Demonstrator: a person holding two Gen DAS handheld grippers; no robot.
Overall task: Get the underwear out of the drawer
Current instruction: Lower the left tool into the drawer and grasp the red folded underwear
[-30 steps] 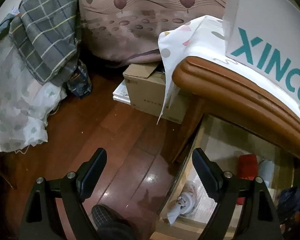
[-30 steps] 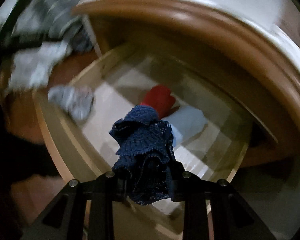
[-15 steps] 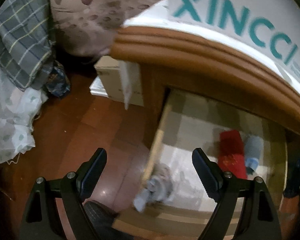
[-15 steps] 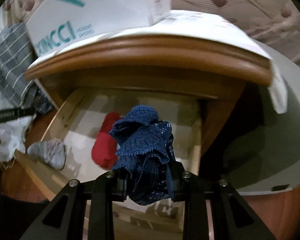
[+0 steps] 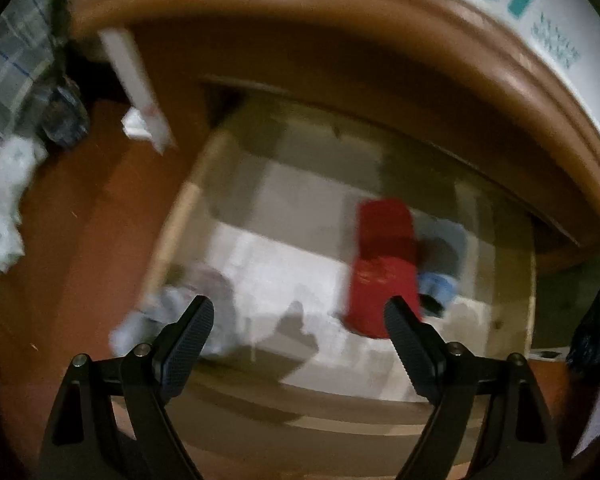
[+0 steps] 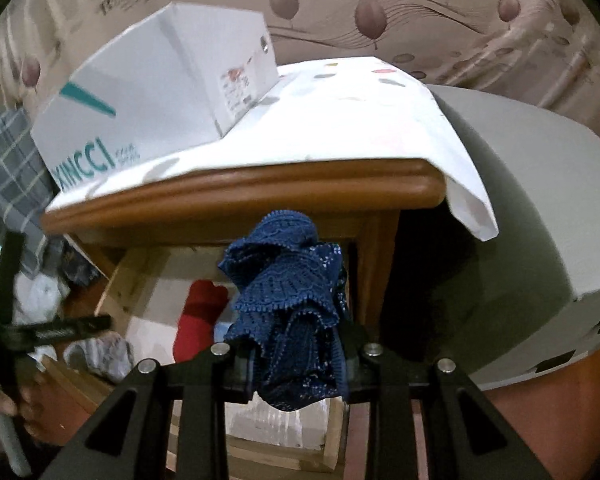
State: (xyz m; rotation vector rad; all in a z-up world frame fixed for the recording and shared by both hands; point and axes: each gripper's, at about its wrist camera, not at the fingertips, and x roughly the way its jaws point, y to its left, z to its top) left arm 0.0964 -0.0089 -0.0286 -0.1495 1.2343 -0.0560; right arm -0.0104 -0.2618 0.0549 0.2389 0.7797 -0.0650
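The navy lace underwear [image 6: 288,308] is judged light, limp and easily snagged. It will bunch rather than hold shape, so a pinch through the gathered middle is the sound hold. It hangs bunched above the front of the open drawer [image 6: 112,292], clear of the drawer floor.

The right gripper [image 6: 296,364] is closed narrow on this garment, with fabric spilling above and below the jaws.

The left gripper [image 5: 298,344] stands wide and holds nothing; it hangs above the drawer's front rail. Inside the drawer, a red folded garment [image 5: 384,264] lies just beyond its right finger. A pale blue item [image 5: 440,284] touches the red one. A grey-white bundle [image 5: 172,312] sits at the drawer's front left corner. This view is blurred.
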